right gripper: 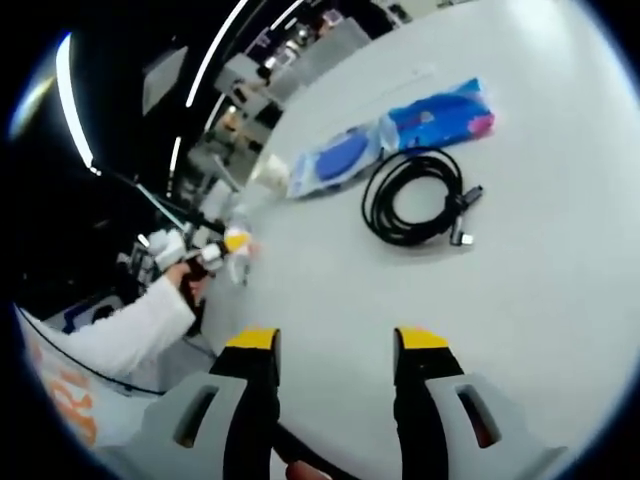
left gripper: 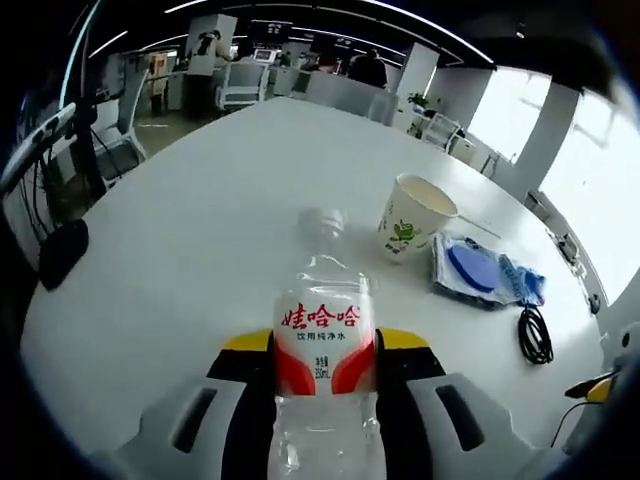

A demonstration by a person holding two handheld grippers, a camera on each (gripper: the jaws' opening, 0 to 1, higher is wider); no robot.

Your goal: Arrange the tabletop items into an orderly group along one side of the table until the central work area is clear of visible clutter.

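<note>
Left gripper view: left claw (left gripper: 325,350) clamped on one water bottle (left gripper: 322,330) above the tabletop (left gripper: 200,220); one paper cup (left gripper: 412,215) and one blue packet (left gripper: 482,272) lie beyond.

Right gripper view: right claw (right gripper: 335,345) apart, holding nothing; one coiled black cable (right gripper: 415,195) lies ahead, well apart.

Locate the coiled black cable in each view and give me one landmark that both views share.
Left gripper view: the coiled black cable lies at the right edge on the white table, just below the blue plastic packet.
Right gripper view: the cable sits upper centre, above the open jaws, just below the same packet.
Shared landmark: the blue plastic packet, next to the cable in both.
</note>
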